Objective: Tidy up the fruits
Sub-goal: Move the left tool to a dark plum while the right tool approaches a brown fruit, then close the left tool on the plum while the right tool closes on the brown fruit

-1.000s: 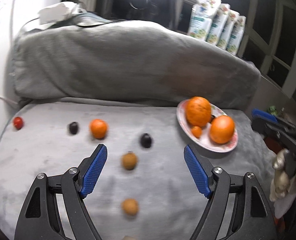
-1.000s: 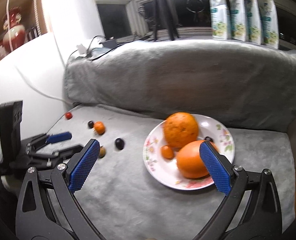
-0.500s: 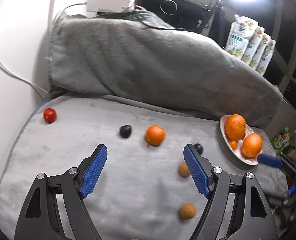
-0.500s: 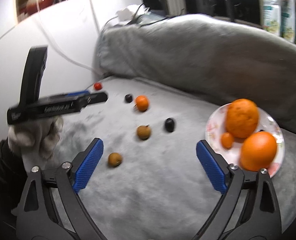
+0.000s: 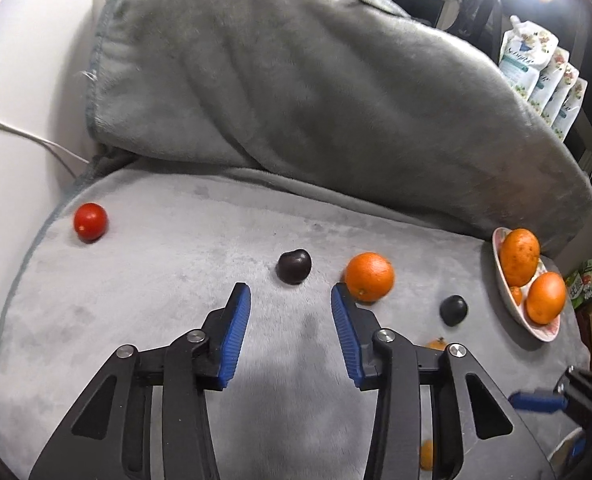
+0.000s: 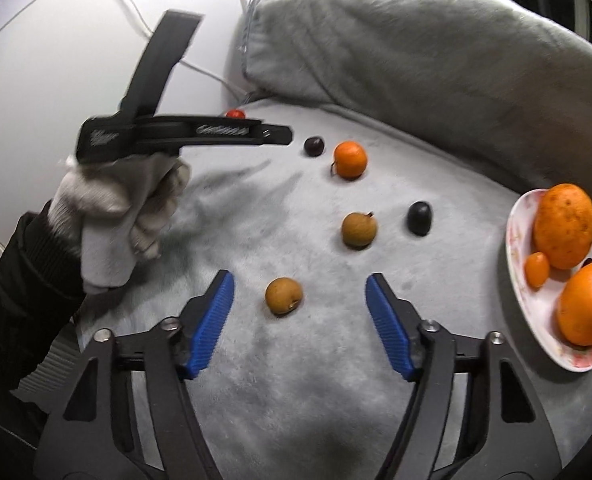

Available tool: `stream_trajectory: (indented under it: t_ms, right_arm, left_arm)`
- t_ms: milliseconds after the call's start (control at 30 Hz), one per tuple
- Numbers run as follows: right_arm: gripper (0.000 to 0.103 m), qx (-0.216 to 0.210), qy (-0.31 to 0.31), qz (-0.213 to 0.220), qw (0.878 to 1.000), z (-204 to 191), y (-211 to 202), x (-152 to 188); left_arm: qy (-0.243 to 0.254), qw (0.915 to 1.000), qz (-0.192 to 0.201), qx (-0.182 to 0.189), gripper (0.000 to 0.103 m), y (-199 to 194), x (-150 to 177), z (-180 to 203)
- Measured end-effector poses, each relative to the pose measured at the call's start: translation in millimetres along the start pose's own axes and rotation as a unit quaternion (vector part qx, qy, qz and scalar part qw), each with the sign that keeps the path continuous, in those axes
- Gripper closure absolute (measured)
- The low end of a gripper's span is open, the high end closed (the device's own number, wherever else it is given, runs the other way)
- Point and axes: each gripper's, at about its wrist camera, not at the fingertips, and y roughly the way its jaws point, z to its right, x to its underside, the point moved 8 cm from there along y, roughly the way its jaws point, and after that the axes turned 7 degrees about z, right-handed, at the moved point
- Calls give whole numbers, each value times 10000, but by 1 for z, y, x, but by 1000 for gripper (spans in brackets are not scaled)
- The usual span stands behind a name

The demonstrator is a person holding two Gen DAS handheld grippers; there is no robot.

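With both jaws spread and empty, the plum (image 5: 293, 266) ahead of the left gripper (image 5: 291, 322) could be nudged away on the soft blanket (image 5: 156, 320) if clipped.

Ahead of our left gripper (image 5: 291, 300) bare grey blanket (image 5: 156, 292) lies open, save a dark plum (image 5: 294, 266) dead centre and an orange (image 5: 369, 277) crowding the right finger (nearly touching). Our right gripper (image 6: 300, 294) faces one brown fruit (image 6: 283, 296) between its spread fingers.
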Motion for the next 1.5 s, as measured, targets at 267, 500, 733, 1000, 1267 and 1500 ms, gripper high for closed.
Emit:
stream_trajectory:
  t_ms: [267,500,733,1000,1267,1500]
  right_arm:
    - [48,-93,-44,-233,9997,-7,19,9]
    - [53,-143,-86,-343,9993,-9,28,12]
    - [59,-135,-156,-407,9990,-13,35,14]
    - [69,-100,-206,-491,9985,-15,41,21]
    - [75,-36,-271,-524,9983,-15,49,22]
    - [75,19,-289,-477,9984,-12,56,18]
  left_arm:
    - [-133,9996,-223,59,63,29,-1,-2]
    - [-190,9991,-388,53,66,45,2,-1]
    - [-117,9989,-444,7,78,58,-1,2]
    - [-201,9990,-393,27,82,57,-3,0]
    - [-263,9990,-348,16,82,43,-1,-7]
    - [-341,9990,-286,65,82,26,-1,-8]
